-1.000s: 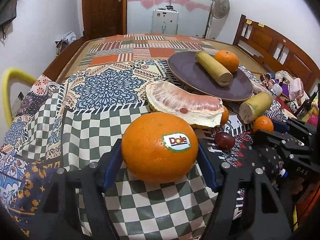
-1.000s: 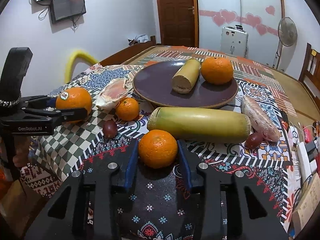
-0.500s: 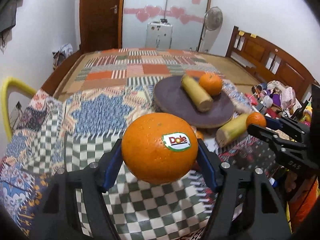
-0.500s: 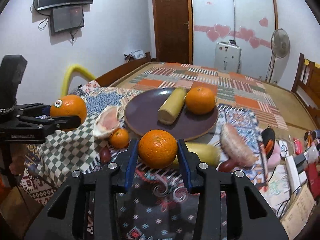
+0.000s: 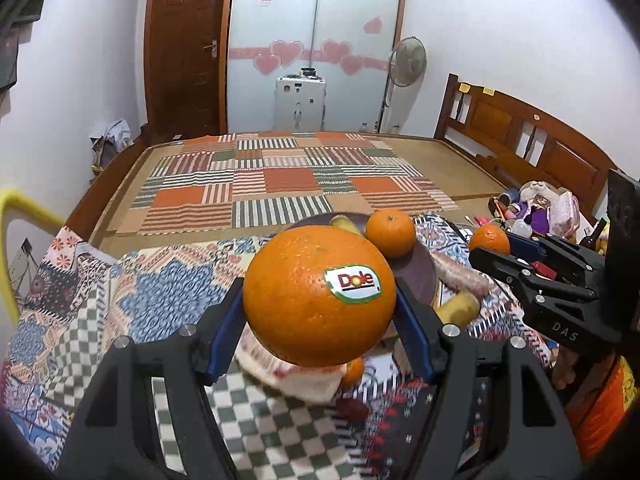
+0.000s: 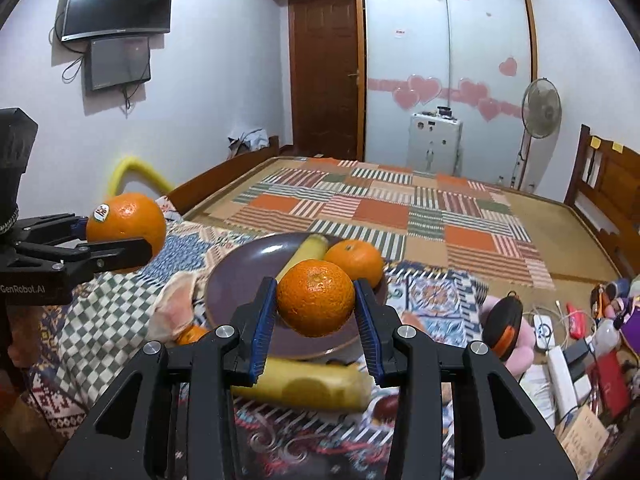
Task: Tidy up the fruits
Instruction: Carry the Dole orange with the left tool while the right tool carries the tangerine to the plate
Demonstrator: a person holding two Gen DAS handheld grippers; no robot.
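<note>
Left gripper point(image 5: 320, 300) clamps the large Dole orange point(image 5: 318, 294); right gripper point(image 6: 316, 306) clamps a smaller orange point(image 6: 315, 298). A second ago both fruits sat on the patterned cloth point(image 5: 80, 320); now both are lifted above it, near the purple plate point(image 6: 240, 280). That plate already holds an orange and a cane piece, so it's likely the destination.

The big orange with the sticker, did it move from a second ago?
Yes. The Dole orange, gripped by the left gripper, went up off the checkered cloth.
</note>
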